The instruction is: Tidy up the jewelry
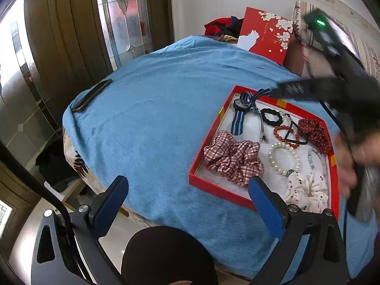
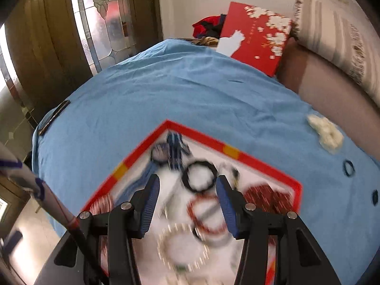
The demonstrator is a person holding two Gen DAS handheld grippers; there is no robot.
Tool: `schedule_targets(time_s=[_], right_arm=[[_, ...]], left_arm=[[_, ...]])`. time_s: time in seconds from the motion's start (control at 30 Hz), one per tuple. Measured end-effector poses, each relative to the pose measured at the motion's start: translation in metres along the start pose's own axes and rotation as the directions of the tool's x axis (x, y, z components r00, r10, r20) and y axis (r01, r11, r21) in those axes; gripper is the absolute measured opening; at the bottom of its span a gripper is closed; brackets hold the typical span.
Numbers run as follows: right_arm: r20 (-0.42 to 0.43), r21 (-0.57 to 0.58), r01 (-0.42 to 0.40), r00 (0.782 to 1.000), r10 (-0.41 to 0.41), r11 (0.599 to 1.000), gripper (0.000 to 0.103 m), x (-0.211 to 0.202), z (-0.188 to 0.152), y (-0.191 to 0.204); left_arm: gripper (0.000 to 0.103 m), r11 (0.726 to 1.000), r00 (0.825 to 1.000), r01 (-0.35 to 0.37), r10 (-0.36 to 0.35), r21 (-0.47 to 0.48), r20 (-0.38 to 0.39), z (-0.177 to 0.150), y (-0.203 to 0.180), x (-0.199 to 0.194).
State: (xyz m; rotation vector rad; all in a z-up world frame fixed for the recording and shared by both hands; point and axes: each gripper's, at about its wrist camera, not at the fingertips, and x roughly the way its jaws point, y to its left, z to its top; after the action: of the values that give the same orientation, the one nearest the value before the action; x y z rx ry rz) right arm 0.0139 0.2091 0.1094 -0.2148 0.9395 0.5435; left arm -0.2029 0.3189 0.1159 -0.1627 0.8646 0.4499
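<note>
A red tray (image 1: 213,187) lies on the blue cloth (image 1: 154,118). In it are a plaid scrunchie (image 1: 232,159), a pearl bracelet (image 1: 281,144), a red bead bracelet (image 1: 275,130), a black hair tie (image 1: 268,121), a striped-strap watch (image 1: 242,104), a dark red scrunchie (image 1: 313,133) and a white dotted scrunchie (image 1: 306,190). My left gripper (image 1: 187,190) stands wide open at the tray's near-left corner, with nothing held. My right gripper (image 2: 187,190) hovers open over the tray (image 2: 201,133), above the blurred black hair tie (image 2: 187,182), with nothing between its fingers.
On the cloth right of the tray lie a white scrunchie (image 2: 325,133) and two small dark hair ties (image 2: 348,168). A phone (image 1: 92,95) rests at the cloth's left edge. A red lid with a white cat (image 1: 263,35) leans at the back. A hand (image 1: 346,161) holds the right gripper.
</note>
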Motion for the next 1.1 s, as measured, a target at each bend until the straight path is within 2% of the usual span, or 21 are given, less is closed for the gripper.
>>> schedule_targets(time_s=[0.13, 0.17, 0.2, 0.23, 0.47, 0.5, 0.53, 0.57, 0.63, 0.73, 0.83, 0.97, 1.1], right_arm=[[-0.070, -0.022, 0.008, 0.997, -0.010, 1.000, 0.053, 0.039, 0.015, 0.008], [-0.091, -0.024, 0.014, 0.996, -0.016, 1.000, 0.046, 0.047, 0.017, 0.007], [-0.104, -0.024, 0.029, 0.994, -0.031, 0.999, 0.035, 0.055, 0.017, 0.005], [-0.110, -0.018, 0.039, 0.993, -0.040, 0.999, 0.013, 0.059, 0.017, 0.002], [-0.144, 0.116, 0.047, 0.989, -0.030, 0.992, 0.011, 0.061, 0.002, -0.037], [-0.144, 0.117, 0.044, 0.989, -0.027, 0.992, 0.012, 0.058, 0.000, -0.039], [-0.144, 0.117, 0.046, 0.989, -0.029, 0.992, 0.021, 0.053, -0.001, -0.040], [-0.138, 0.116, 0.045, 0.990, -0.029, 0.992, 0.036, 0.047, -0.001, -0.041], [-0.096, 0.111, 0.029, 0.995, -0.018, 0.993, 0.050, 0.025, -0.003, -0.041], [-0.050, 0.085, 0.017, 0.999, -0.013, 0.996, 0.056, -0.013, -0.015, -0.039], [-0.023, 0.055, 0.011, 1.000, -0.010, 0.998, 0.063, -0.053, -0.046, -0.040], [-0.020, 0.013, 0.096, 0.995, -0.096, 0.995, 0.065, -0.089, -0.103, -0.047], [-0.067, 0.074, 0.183, 0.982, -0.178, 0.980, 0.065, -0.103, -0.158, -0.064]], left_arm=[[0.100, 1.000, 1.000, 0.008, -0.009, -0.017, -0.025, 0.001, 0.006, 0.012], [0.100, 1.000, 1.000, 0.008, -0.009, -0.021, -0.030, 0.001, 0.007, 0.014], [0.100, 1.000, 0.999, 0.009, -0.010, -0.025, -0.035, 0.001, 0.009, 0.016], [0.100, 1.000, 0.999, 0.010, -0.011, -0.029, -0.038, 0.001, 0.010, 0.018], [0.100, 0.999, 0.998, 0.006, -0.009, -0.048, -0.059, 0.001, 0.015, 0.027], [0.100, 0.999, 0.998, 0.005, -0.007, -0.045, -0.060, 0.000, 0.014, 0.026], [0.100, 0.999, 0.998, 0.003, -0.006, -0.043, -0.058, 0.000, 0.014, 0.025], [0.100, 0.999, 0.999, 0.001, -0.003, -0.039, -0.053, 0.000, 0.013, 0.023], [0.100, 0.999, 0.999, 0.000, -0.001, -0.034, -0.037, 0.001, 0.011, 0.016], [0.100, 1.000, 1.000, 0.001, -0.001, -0.029, -0.015, 0.002, 0.006, 0.005], [0.100, 1.000, 1.000, 0.002, -0.002, -0.013, 0.011, 0.001, -0.002, -0.008], [0.100, 1.000, 0.999, 0.013, -0.013, 0.017, 0.033, -0.002, -0.016, -0.023], [0.100, 0.998, 0.999, 0.051, -0.052, 0.045, 0.012, -0.010, -0.036, -0.032]])
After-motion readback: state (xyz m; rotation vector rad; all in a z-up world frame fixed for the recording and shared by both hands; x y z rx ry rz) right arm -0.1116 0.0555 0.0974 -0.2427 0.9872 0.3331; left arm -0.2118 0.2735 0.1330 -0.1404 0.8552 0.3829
